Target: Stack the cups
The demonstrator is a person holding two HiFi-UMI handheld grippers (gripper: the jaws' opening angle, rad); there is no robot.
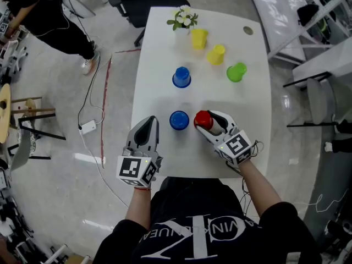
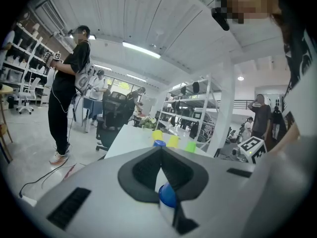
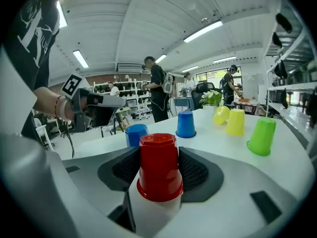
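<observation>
Right gripper (image 1: 207,121) clamped on red cup (image 3: 158,167), held mouth down just beside near blue cup (image 1: 179,120) on table (image 1: 159,81), likely ready to cap it. Left gripper (image 1: 150,123) jaws together, empty, waiting alongside

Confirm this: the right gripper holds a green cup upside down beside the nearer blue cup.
Not green: the right gripper view shows a red cup in the jaws of the right gripper, upside down beside the nearer blue cup.

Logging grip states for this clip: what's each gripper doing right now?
Left gripper: closed, empty.
Right gripper: closed on the red cup.
</observation>
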